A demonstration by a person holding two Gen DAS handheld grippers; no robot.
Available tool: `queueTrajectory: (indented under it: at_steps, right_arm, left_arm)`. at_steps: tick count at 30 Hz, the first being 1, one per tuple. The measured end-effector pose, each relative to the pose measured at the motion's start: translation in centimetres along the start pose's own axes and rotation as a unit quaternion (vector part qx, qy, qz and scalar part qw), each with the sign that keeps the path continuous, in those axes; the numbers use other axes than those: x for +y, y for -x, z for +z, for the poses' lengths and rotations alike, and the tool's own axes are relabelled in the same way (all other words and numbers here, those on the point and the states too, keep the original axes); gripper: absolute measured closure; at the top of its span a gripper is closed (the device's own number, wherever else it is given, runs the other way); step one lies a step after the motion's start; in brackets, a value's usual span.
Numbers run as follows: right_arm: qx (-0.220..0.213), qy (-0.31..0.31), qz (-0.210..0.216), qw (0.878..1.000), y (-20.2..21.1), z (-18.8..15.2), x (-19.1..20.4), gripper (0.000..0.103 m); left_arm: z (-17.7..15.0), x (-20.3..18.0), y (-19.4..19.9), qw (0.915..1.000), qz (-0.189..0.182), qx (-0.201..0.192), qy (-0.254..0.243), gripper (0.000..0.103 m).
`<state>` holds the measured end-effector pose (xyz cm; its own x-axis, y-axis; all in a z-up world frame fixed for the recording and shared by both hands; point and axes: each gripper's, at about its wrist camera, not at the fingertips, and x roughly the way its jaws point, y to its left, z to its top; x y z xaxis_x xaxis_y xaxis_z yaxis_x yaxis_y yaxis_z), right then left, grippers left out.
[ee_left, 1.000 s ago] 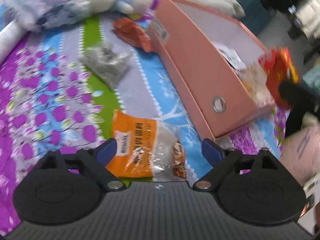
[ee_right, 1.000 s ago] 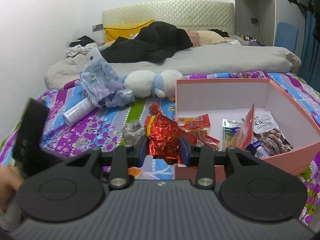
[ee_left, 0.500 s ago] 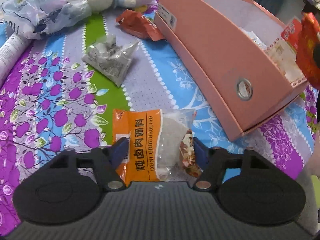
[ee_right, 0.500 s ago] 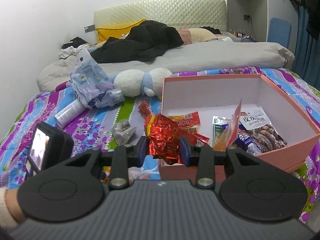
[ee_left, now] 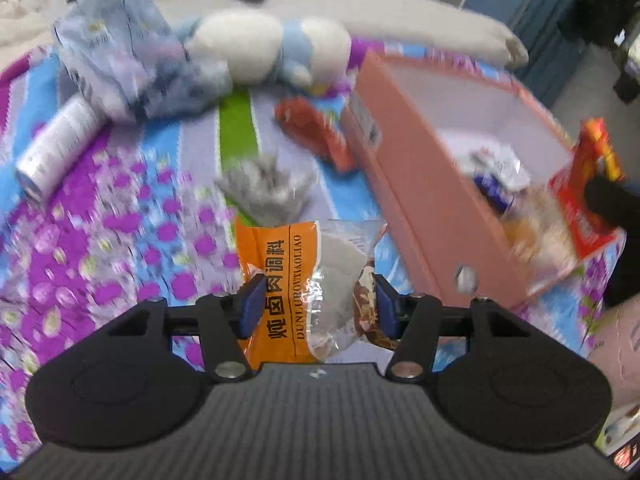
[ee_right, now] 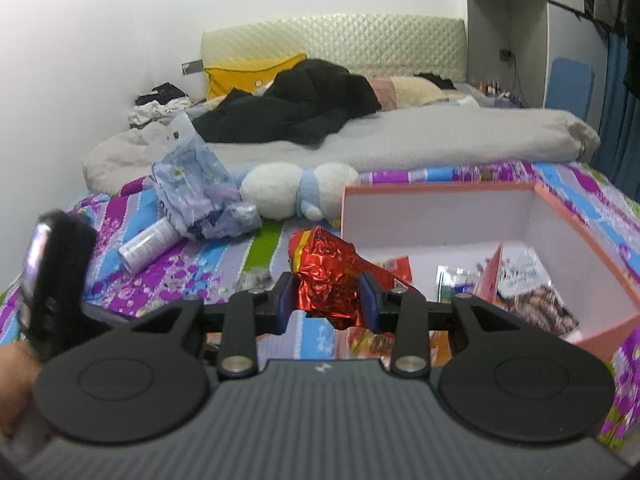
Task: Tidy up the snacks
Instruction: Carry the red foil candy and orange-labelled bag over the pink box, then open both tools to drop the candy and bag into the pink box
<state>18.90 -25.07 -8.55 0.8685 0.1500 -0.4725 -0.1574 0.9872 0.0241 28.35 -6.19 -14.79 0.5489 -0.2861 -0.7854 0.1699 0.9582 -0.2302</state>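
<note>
An orange-and-clear seasoning packet (ee_left: 280, 264) hangs lifted off the striped bedspread, between the blue pads of my left gripper (ee_left: 316, 304). Its jaws are closing, with both pads pressing the packet's sides. My right gripper (ee_right: 326, 300) is shut on a crumpled red foil snack bag (ee_right: 328, 276), held just left of the pink box's (ee_right: 440, 190) near corner. The open box holds several snack packets. In the left wrist view the box (ee_left: 420, 200) lies to the right, with the red foil bag (ee_left: 600, 148) over its near end.
On the bedspread beyond lie a clear bag of grey pieces (ee_left: 268, 188) and a red packet (ee_left: 316, 132) beside the box. Farther back are a white plush toy (ee_right: 296, 188), a blue plastic bag (ee_right: 192, 188), a white can (ee_right: 148, 244), a grey duvet and black clothing.
My left jaws have narrowed from wide apart onto the orange packet and raised it off the bed, with the view tipping up. The right gripper still grips the red foil bag by the box.
</note>
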Motion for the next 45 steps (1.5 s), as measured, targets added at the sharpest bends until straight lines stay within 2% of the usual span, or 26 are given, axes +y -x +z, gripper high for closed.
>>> queueTrajectory:
  at_steps: [4,8,11,14,17,21,27,30,33,36,40,42,45]
  right_arm:
    - [-0.028,-0.001,-0.002,1.0,0.8,2.9,-0.7,0.065]
    - [-0.069,0.018,-0.028,0.997,1.8,5.9,-1.5,0.065]
    - [-0.093,0.011,-0.035,0.995,2.5,8.0,-3.0,0.065]
    - [-0.107,0.013,-0.064,0.992,2.6,9.6,-4.8,0.065]
    - [-0.098,0.008,-0.089,0.991,2.0,10.5,-7.2,0.065]
    - [-0.051,-0.013,-0.111,0.992,-0.3,10.3,-11.1,0.065]
    - [0.046,-0.028,-0.134,0.99,-5.2,7.5,-15.9,0.065]
    - [0.091,-0.048,-0.138,0.985,-7.5,5.3,-17.9,0.065]
    - [0.12,-0.065,-0.139,0.981,-8.6,3.6,-19.1,0.064]
    - [0.126,-0.07,-0.134,0.98,-9.0,2.7,-19.5,0.063]
    - [0.125,-0.081,-0.133,0.98,-9.1,2.5,-19.9,0.057]
    - [0.121,-0.076,-0.129,0.981,-9.1,2.5,-19.6,0.049]
    - [0.12,-0.062,-0.133,0.982,-9.3,2.6,-19.1,0.047]
  left_arm:
    - [4.2,-0.9,4.1,0.9982,-0.021,-0.056,0.01,0.042]
    - [8.7,-3.1,7.7,0.9926,-0.049,-0.111,0.005,0.042]
    - [11.7,-5.4,9.5,0.9875,-0.066,-0.143,-0.012,0.041]
    - [14.3,-8.1,9.7,0.9844,-0.075,-0.157,-0.028,0.041]
    - [16.2,-10.6,8.1,0.9849,-0.091,-0.142,-0.038,0.041]
    - [17.7,-13.6,4.0,0.989,-0.103,-0.095,-0.047,0.041]
    - [17.0,-17.1,-3.3,0.994,-0.073,-0.023,-0.078,0.041]
    - [16.2,-17.3,-6.1,0.9943,-0.065,0.006,-0.085,0.041]
    - [15.3,-17.2,-7.4,0.994,-0.058,0.013,-0.092,0.041]
    - [15.3,-17.3,-8.0,0.9936,-0.054,0.013,-0.098,0.04]
    - [15.8,-17.4,-7.8,0.9927,-0.067,0.02,-0.098,0.024]
    - [15.9,-17.4,-7.3,0.9925,-0.063,0.013,-0.104,0.02]
    - [15.8,-16.8,-6.3,0.9929,-0.062,0.004,-0.102,0.018]
